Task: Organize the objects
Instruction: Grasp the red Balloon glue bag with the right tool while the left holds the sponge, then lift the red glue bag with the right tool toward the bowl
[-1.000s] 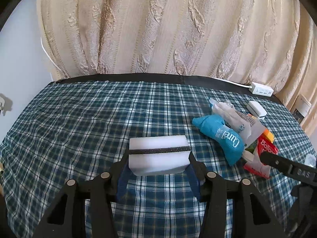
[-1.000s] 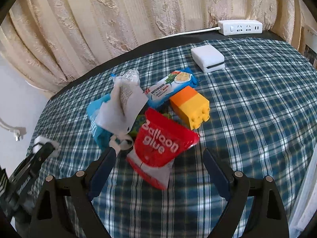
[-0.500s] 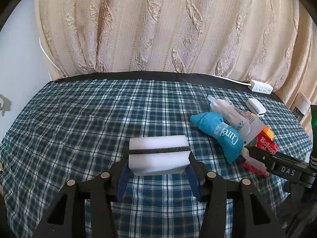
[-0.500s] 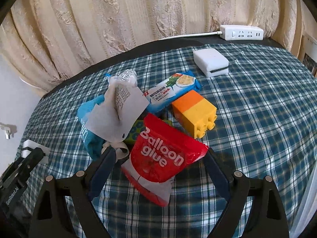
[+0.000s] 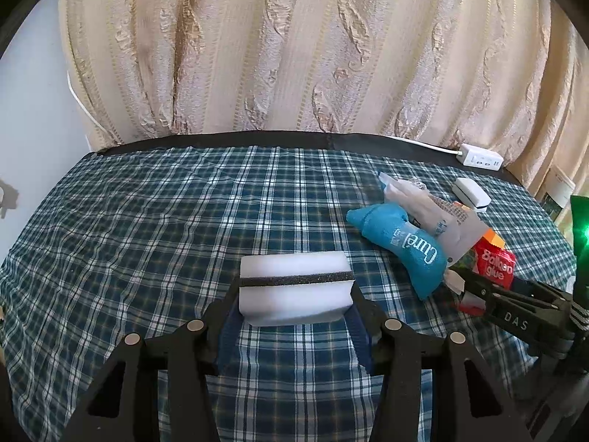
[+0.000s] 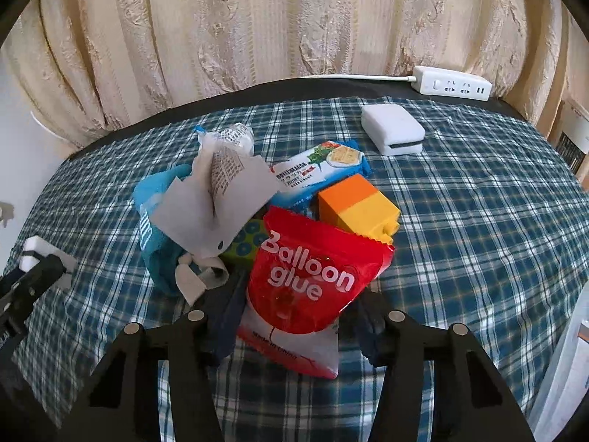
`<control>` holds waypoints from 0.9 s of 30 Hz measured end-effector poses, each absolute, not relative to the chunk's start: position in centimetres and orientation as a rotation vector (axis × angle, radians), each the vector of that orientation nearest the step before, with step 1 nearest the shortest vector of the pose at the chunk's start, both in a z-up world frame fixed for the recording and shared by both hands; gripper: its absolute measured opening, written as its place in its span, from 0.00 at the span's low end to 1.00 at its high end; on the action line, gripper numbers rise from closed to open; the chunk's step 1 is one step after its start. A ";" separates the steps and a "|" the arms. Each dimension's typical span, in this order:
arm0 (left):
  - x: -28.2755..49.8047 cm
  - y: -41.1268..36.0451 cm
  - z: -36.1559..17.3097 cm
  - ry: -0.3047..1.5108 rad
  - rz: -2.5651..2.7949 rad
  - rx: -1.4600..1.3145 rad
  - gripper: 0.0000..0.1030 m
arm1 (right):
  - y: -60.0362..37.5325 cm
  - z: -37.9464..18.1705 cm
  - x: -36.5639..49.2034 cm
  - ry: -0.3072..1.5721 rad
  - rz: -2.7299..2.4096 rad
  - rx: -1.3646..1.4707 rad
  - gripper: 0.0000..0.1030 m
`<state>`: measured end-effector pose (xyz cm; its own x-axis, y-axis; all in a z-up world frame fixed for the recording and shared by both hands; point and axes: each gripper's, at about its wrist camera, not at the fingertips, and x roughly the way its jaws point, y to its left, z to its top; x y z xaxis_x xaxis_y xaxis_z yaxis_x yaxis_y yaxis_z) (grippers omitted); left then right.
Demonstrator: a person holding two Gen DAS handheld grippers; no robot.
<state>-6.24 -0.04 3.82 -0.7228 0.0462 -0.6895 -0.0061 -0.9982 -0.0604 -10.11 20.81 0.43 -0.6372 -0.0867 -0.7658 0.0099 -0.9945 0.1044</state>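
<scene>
Tablecloth (image 6: 478, 221): woven plaid cloth, matt. Curtain (image 6: 257, 18): embossed fabric, slight sheen. Red glue pouch (image 6: 309, 276): glossy plastic film. Sponge block (image 5: 294, 287): matt white foam, rough dark middle layer. Orange-yellow brick (image 6: 359, 204): smooth plastic.

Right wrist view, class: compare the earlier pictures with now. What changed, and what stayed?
The right gripper is closing: its fingers have swung in around the Balloon glue pouch, which had lain between wide-open fingers. The left gripper stays clamped on its white sponge; the pile is unmoved.
</scene>
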 end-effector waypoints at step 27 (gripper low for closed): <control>-5.5 1.2 3.9 -0.047 2.854 -1.128 0.52 | 23.3 2.7 -3.7 -0.252 -2.780 1.240 0.49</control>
<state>-5.51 1.22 3.90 -0.7275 0.0780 -0.6817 -0.0555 -0.9969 -0.0549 -3.67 23.34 2.70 -0.6673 -0.1466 -0.7302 0.0127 -0.9825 0.1856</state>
